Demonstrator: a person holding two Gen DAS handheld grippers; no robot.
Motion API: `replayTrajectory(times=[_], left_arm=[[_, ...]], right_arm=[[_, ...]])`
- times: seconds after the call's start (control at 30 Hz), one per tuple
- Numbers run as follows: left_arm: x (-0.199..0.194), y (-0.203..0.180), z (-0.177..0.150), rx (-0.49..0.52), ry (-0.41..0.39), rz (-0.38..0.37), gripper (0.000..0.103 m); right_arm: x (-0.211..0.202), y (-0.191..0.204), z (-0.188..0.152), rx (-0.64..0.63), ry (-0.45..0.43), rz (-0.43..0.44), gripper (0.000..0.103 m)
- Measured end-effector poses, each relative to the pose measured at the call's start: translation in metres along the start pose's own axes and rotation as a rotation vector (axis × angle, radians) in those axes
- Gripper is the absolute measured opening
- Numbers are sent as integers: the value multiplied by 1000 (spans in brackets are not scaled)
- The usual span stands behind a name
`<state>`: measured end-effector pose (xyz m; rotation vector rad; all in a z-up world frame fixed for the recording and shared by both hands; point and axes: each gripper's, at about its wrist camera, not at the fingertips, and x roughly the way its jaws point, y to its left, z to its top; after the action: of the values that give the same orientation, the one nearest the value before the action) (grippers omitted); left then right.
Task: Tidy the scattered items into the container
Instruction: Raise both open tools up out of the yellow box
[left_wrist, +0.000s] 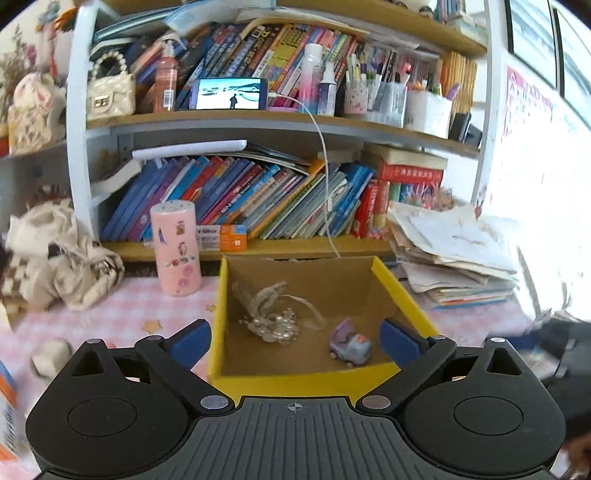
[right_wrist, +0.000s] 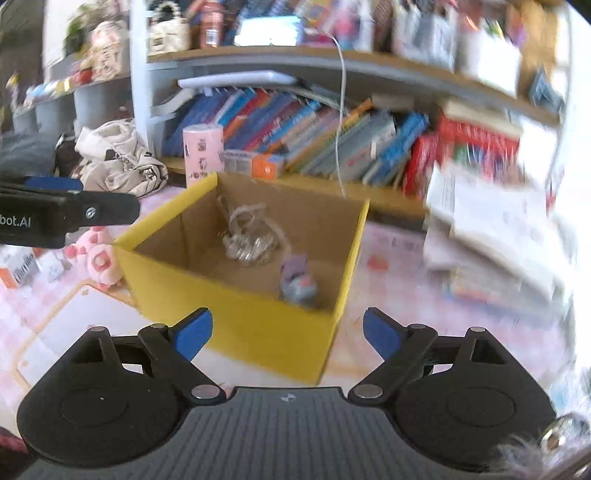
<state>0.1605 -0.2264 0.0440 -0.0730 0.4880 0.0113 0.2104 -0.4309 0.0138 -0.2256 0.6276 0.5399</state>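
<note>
Both tongs stood wide and empty. The left tongs (left_wrist: 291, 345) hung over the yellow cardboard box (left_wrist: 295, 382), which already held a toy car (left_wrist: 349, 349) and clear beaded trinket (left_wrist: 271, 326). The pink plush (right_wrist: 98, 260) lay left of the box, nearer those tongs than the right tongs (right_wrist: 288, 332).

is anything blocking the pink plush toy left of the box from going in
Nothing visible does. The pink plush toy lies on the tablecloth beside the yellow box, whose top is open. The left gripper hangs above the toy, open and empty.
</note>
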Motion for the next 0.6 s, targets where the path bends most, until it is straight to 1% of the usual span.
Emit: replayTrajectory(times=[0.1,0.17,0.37,0.6], left_arm=[[4,-4,-2,30,24,19,100],[6,-6,-3,50,40,32,100],[6,-5,-14,42,89,45,100],[0,4,-22,55,104,40,100]], right_arm=[[1,6,-6,-21,24,12,89],[1,7,-7,-24,24,14,91],[6,5,-14,4,61,27,92],[7,16,-14,10,69,30,92]])
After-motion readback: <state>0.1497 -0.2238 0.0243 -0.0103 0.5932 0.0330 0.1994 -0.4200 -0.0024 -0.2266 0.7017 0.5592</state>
